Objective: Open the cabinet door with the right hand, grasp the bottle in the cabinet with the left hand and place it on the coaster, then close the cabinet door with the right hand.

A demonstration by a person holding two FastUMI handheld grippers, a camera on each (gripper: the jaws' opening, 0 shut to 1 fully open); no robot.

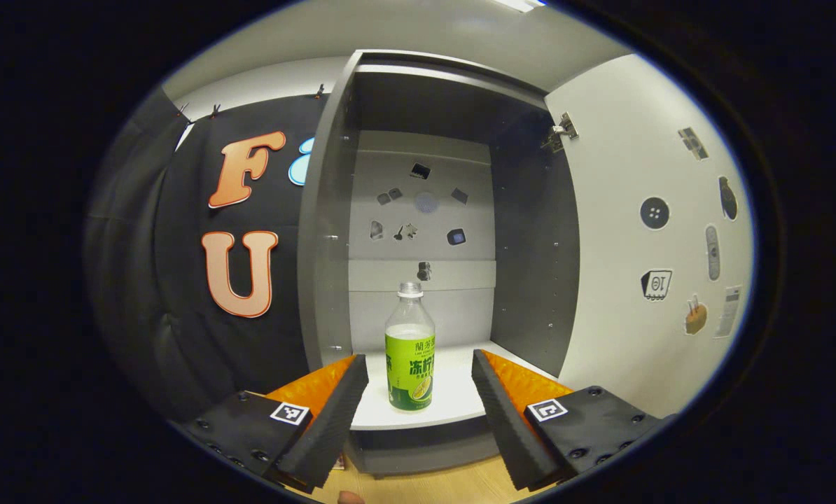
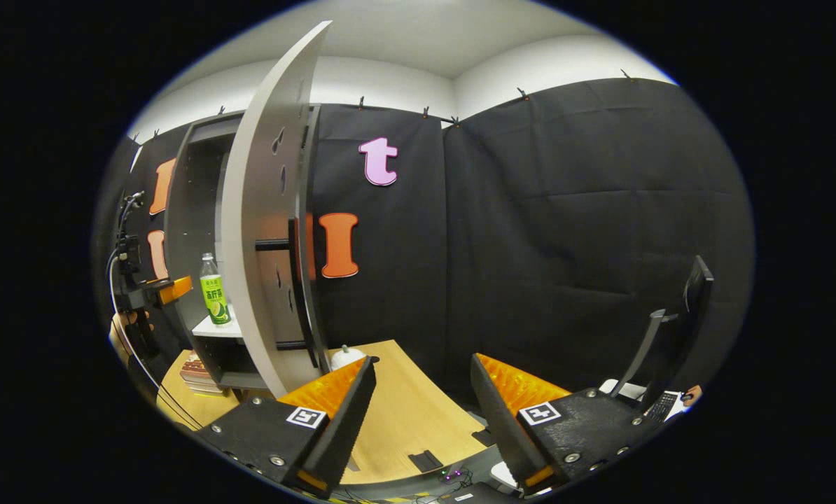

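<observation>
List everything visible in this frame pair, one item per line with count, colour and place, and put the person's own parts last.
cabinet: one, grey, standing on the table, open.
cabinet door: one, pale grey with small stickers inside, swung wide open.
door handle: one, dark bar, on the door's outer face.
bottle: one, clear with a green label, upright on the cabinet's white shelf.
table: one, light wood, under the cabinet.
books: a small stack, beside the cabinet's base.
monitor: one, dark, far right on a stand.
left gripper: one, open, fingers on either side of the bottle, not touching.
right gripper: one, open, empty, over the table.
hand: one, holding the left gripper.
</observation>
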